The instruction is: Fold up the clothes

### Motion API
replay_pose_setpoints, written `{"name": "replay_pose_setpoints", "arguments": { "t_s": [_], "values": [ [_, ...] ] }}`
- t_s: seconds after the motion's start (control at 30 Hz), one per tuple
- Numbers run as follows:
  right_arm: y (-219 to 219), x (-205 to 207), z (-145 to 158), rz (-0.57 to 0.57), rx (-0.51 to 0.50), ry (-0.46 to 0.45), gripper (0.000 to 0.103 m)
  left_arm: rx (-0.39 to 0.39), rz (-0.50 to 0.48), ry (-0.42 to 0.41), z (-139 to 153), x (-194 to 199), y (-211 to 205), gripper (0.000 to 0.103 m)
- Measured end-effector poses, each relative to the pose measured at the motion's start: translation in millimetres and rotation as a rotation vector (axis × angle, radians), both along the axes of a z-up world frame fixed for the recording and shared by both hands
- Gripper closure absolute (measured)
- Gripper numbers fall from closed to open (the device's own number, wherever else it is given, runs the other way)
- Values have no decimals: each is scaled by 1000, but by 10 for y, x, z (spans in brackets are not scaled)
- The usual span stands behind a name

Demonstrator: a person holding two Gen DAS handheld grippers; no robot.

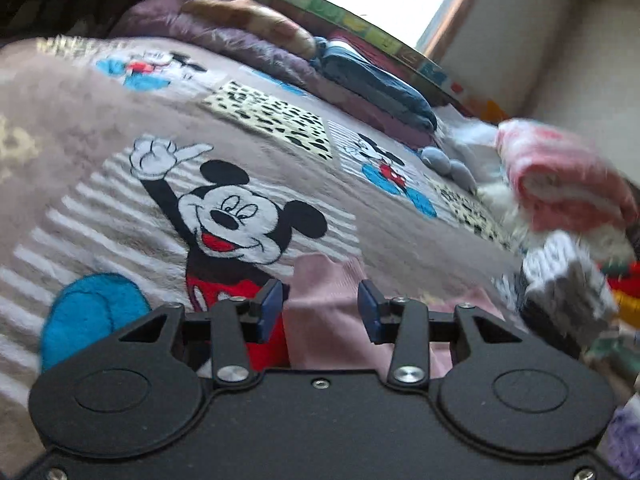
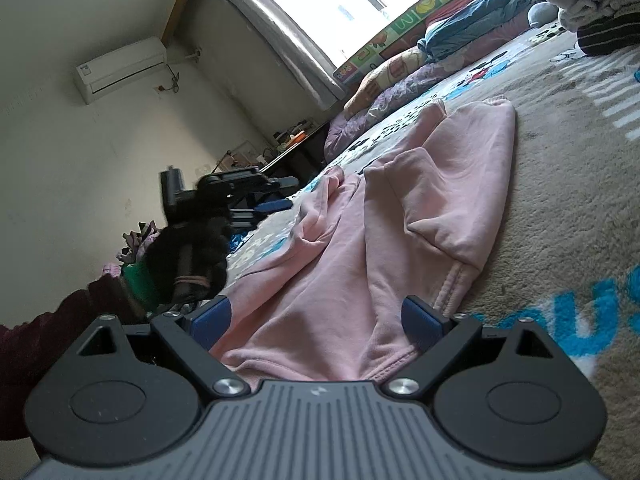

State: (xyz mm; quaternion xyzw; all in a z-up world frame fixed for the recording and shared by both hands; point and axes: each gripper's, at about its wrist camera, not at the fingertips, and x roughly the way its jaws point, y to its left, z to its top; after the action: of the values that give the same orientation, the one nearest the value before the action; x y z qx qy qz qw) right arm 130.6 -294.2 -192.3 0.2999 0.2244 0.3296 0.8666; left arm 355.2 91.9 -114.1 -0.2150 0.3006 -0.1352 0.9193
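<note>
Both grippers are spread over the crumpled pale pink cotton sweatshirt (image 2: 400, 208) on the plush cartoon-print bed blanket (image 1: 100, 208): left gripper (image 1: 322, 304), right gripper (image 2: 318, 320). Pinch single hem layers, then pull taut.

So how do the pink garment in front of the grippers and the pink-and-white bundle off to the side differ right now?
The pink garment lies loosely spread and creased on the blanket; the pink-and-white bundle is folded compact. The garment is plain pale pink; the bundle is a deeper pink with white bands. The garment sits between the open fingers of both the left gripper and right gripper; the bundle lies away from them. Both rest on the bed.
</note>
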Motion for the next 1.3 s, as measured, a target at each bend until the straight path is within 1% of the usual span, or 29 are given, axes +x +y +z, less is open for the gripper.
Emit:
{"name": "replay_pose_setpoints", "arguments": {
  "t_s": [0.1,0.13,0.33,0.43,0.5,0.53,0.57,0.63,0.73,0.93,1.13,1.3],
  "values": [
    [-5,-3,-7,1,5,-2,11,-49,-6,26,-114,119,29,63],
    [-7,-2,-9,1,7,-2,11,-48,-14,34,-149,157,15,63],
    [-24,3,-23,5,14,-3,11,10,-59,72,-348,330,-122,63],
    [-34,5,-26,5,17,-3,11,28,-52,69,-380,346,-148,69],
    [-39,7,-27,6,17,-3,11,65,-37,54,-331,309,-184,82],
    [-42,8,-28,6,18,-2,11,88,-25,41,-295,279,-201,86],
    [-37,10,-27,5,17,-2,11,118,-8,22,-249,236,-219,95],
    [-40,12,-24,5,17,-1,11,160,17,-9,-156,142,-239,96],
    [-37,14,-19,4,15,0,11,185,48,-51,-23,12,-234,96],
    [-29,16,-10,3,9,5,12,198,98,-134,345,-269,-149,96],
    [-20,20,-3,0,1,10,12,211,174,-196,687,-561,135,96],
    [-7,19,1,-2,-3,12,12,248,247,-203,768,-753,459,96]
  ]
}}
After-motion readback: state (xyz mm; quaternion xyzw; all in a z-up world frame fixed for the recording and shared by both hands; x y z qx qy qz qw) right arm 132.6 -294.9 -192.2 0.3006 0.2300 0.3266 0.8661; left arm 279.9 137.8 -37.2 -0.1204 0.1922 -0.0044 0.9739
